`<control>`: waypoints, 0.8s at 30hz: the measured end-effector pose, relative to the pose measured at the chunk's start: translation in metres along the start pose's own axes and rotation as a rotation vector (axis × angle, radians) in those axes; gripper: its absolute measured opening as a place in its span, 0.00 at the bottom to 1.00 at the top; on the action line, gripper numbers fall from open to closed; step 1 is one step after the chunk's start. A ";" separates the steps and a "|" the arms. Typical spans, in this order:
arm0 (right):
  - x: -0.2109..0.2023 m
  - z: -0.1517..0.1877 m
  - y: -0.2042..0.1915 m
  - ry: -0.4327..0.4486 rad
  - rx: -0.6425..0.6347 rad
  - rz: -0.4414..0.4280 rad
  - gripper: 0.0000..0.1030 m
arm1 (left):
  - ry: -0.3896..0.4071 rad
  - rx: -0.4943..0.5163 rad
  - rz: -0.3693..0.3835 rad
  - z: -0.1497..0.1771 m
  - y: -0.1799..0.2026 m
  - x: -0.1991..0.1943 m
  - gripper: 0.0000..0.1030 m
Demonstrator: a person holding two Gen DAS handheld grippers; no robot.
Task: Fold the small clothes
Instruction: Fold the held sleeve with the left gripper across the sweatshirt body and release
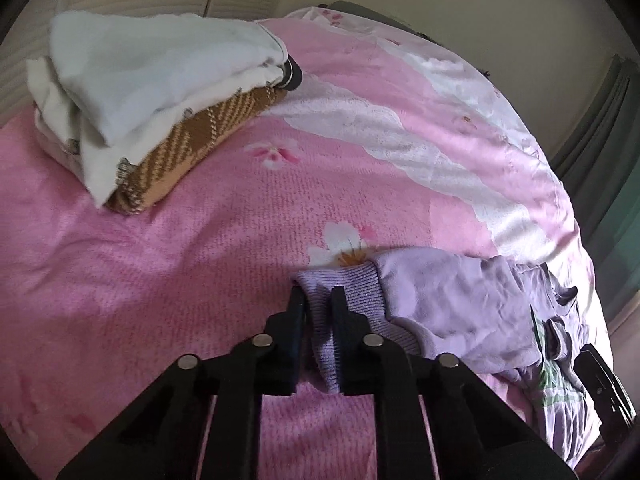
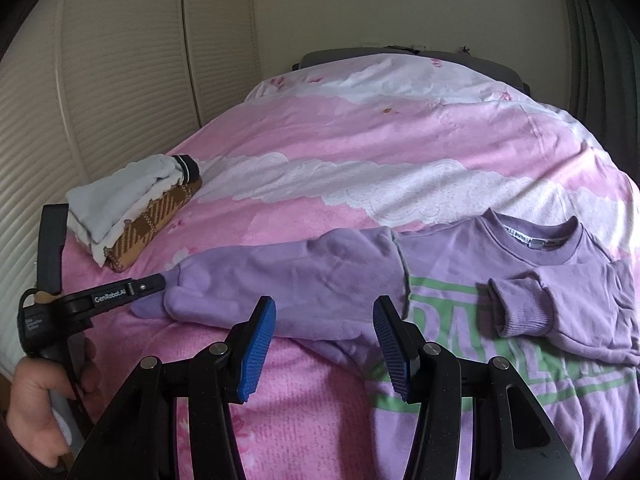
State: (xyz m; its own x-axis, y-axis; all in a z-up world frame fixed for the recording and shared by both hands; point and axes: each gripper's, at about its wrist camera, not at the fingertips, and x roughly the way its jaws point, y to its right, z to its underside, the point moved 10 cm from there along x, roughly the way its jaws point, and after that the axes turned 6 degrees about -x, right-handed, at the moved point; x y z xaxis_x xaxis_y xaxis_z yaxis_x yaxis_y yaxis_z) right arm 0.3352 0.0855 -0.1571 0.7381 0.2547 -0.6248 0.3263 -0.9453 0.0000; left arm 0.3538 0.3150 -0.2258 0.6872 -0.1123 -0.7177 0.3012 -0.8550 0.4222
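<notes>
Left wrist view: left gripper [image 1: 318,300] clamped on the ribbed cuff [image 1: 352,300] of the lilac sweatshirt [image 1: 460,300], fabric pinched between both black fingers. Beyond it, only a bunched sleeve and a sliver of the body at the right edge. Close by at upper left, a stack of folded clothes [image 1: 140,92] on the pink floral blanket [image 1: 200,260]: pale white pieces on top, one brown plaid piece at the bottom, a dark cuff poking out at the far end.

Right wrist view: whole sweatshirt [image 2: 520,320] laid flat, front up, on the blanket [image 2: 320,140], with green lettering [image 2: 436,320] across the chest and the neckline toward the far side. Two sleeves counted: one [image 2: 280,280] stretched out to the left, its cuff in the tip of the left gripper [image 2: 162,280], held by a hand [image 2: 36,404] at lower left; the other [image 2: 528,304] folded across the chest. Right gripper [image 2: 324,320] halfway apart, blue pads [image 2: 258,348] bare, gripping nothing, poised over the sweatshirt near the stretched sleeve's shoulder. One folded stack [image 2: 132,208] at left, beside the ribbed wall panels [image 2: 100,80].
</notes>
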 end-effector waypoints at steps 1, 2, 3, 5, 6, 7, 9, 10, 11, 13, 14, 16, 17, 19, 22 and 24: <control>-0.002 0.000 0.002 0.001 0.002 0.000 0.51 | 0.006 0.003 -0.002 -0.001 0.002 -0.003 0.11; -0.003 0.000 0.003 0.004 0.002 0.001 0.51 | 0.019 0.014 -0.017 -0.002 0.006 -0.009 0.11; -0.005 0.000 0.005 0.007 0.002 0.001 0.51 | 0.029 0.025 -0.028 -0.003 0.009 -0.014 0.10; -0.010 -0.001 0.011 0.014 0.003 0.010 0.51 | 0.051 0.049 -0.045 -0.006 0.019 -0.024 0.10; -0.012 0.000 0.015 0.015 0.007 0.013 0.51 | 0.060 0.058 -0.050 -0.007 0.024 -0.028 0.10; -0.014 0.000 0.019 0.015 0.013 0.015 0.51 | 0.069 0.066 -0.055 -0.008 0.029 -0.033 0.09; -0.020 0.001 0.030 0.018 0.026 0.021 0.51 | 0.094 0.082 -0.059 -0.011 0.046 -0.048 0.09; -0.025 0.002 0.038 0.021 0.036 0.026 0.51 | 0.102 0.088 -0.061 -0.011 0.052 -0.053 0.09; -0.028 0.002 0.045 0.024 0.044 0.031 0.51 | 0.116 0.098 -0.069 -0.011 0.060 -0.060 0.09; -0.037 0.002 0.060 0.033 0.061 0.040 0.51 | 0.137 0.113 -0.065 -0.010 0.082 -0.074 0.09; -0.041 0.002 0.068 0.039 0.069 0.045 0.51 | 0.147 0.128 -0.054 -0.008 0.098 -0.082 0.09; -0.052 0.003 0.087 0.052 0.090 0.060 0.51 | 0.157 0.159 -0.043 -0.004 0.125 -0.090 0.09; -0.058 0.003 0.097 0.059 0.101 0.067 0.51 | 0.159 0.169 -0.038 -0.003 0.135 -0.092 0.09; -0.067 0.003 0.116 0.071 0.120 0.083 0.51 | 0.163 0.202 -0.023 0.002 0.166 -0.095 0.09; -0.086 0.008 0.152 0.094 0.159 0.116 0.51 | 0.157 0.252 0.003 0.013 0.215 -0.093 0.09; -0.097 0.014 0.179 0.102 0.192 0.139 0.51 | 0.149 0.292 0.028 0.023 0.253 -0.086 0.09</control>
State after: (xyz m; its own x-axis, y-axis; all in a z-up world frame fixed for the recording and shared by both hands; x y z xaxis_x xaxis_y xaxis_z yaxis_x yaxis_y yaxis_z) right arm 0.3139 -0.1113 -0.1075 0.8271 0.1292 -0.5470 0.1060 -0.9916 -0.0741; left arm 0.3561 0.0964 -0.0701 0.7881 -0.0814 -0.6102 0.0930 -0.9641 0.2488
